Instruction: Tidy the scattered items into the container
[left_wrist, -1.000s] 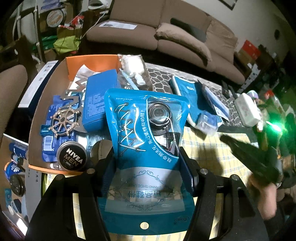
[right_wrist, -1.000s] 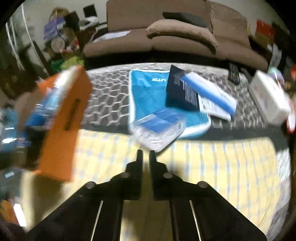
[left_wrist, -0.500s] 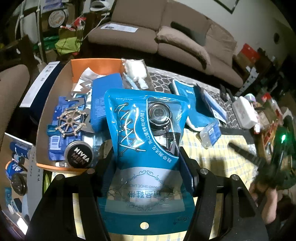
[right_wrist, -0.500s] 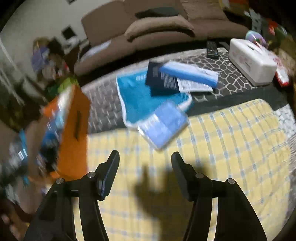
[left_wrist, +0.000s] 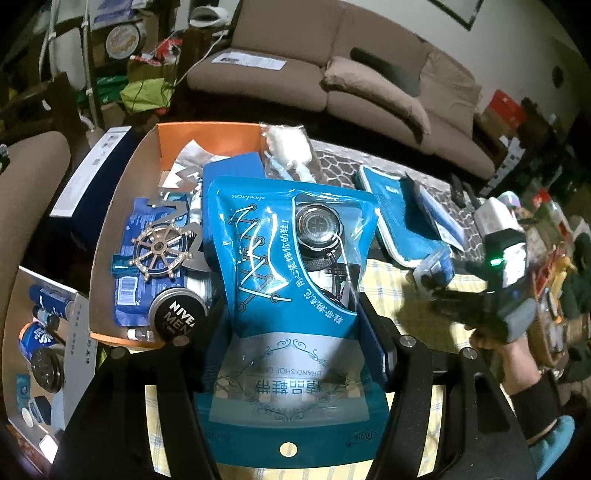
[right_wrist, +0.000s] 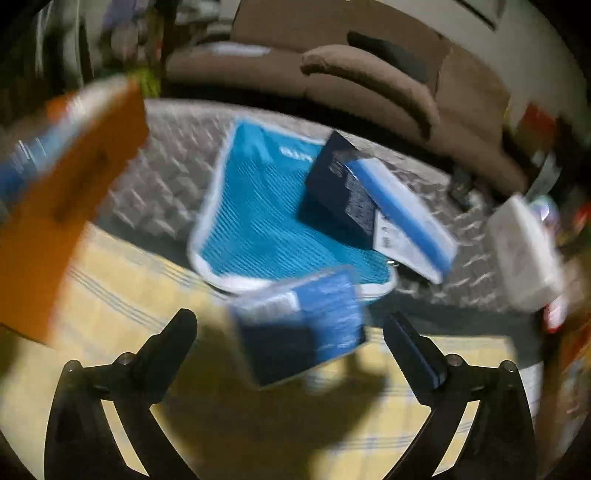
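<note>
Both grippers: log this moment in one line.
left gripper: shut on pouch | right gripper: opening, around packet, not gripping | box: part-filled

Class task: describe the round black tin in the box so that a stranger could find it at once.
Find the orange cardboard box left of the yellow checked cloth. In its nearest corner lies the round black tin. Unlike its neighbours, it reads NIVEA MEN in white.

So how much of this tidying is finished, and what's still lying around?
Partly done. The orange box already holds a Nivea tin, a ship's-wheel trinket and blue packets. The left gripper holds a blue shoelace pouch. The right gripper, jaws opening, nears a small blue packet. A teal pouch and a dark box remain.
</note>
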